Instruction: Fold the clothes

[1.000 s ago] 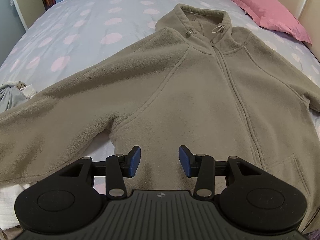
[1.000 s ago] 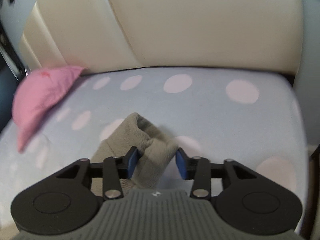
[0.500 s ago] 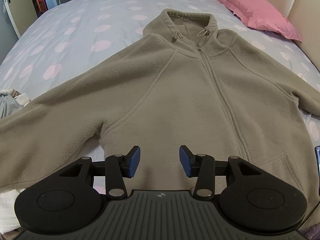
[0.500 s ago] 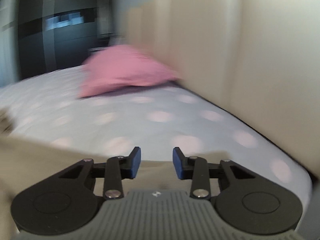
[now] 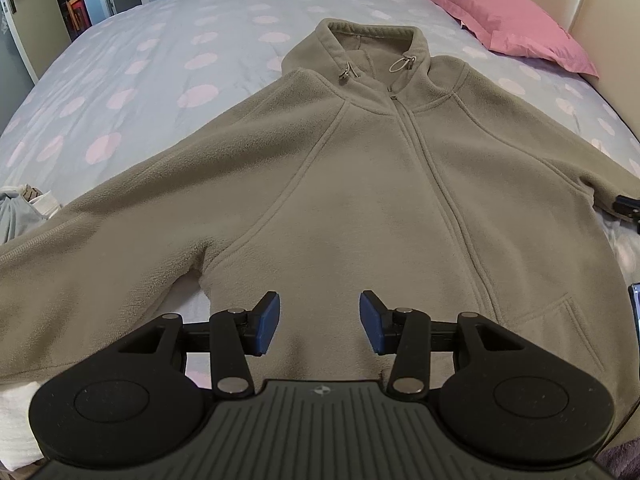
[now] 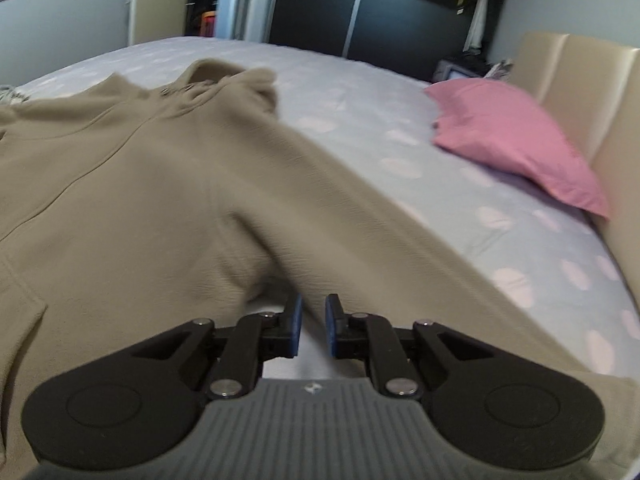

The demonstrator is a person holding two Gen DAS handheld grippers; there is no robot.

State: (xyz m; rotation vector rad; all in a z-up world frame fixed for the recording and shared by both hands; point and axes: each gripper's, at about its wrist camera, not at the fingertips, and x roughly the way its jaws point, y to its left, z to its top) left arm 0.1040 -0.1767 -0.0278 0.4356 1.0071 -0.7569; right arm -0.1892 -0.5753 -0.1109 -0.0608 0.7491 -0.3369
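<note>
I have an olive-tan fleece zip jacket (image 5: 360,184) spread front-up on the bed, whose pale grey cover with pink dots (image 5: 168,56) stretches to the far edge. The collar points away from me, the zip is closed down the middle, and two cord toggles sit at the neck. Its left sleeve runs out to the near left edge of my left view; the right sleeve runs off to the right.

My left gripper (image 5: 319,322) hovers over the near hem of the jacket body, just right of the left armpit. Its blue pads (image 5: 267,322) stand well apart with nothing between them, only fleece below.

My right gripper (image 6: 313,330) sits at the right armpit, where body and sleeve part and a strip of sheet shows through. Its jaws are closing and down to a narrow gap; I see no cloth pinched between the blue pads (image 6: 295,330). The right sleeve passes under and to the right of this gripper. This view is slightly blurred.

A pink pillow (image 6: 516,140) lies at the far right against the cream padded headboard (image 6: 588,92). A small heap of grey and white cloth (image 5: 22,212) sits at the left edge of the bed, beside the left sleeve. Dark wardrobe doors (image 6: 384,12) stand beyond the bed.
</note>
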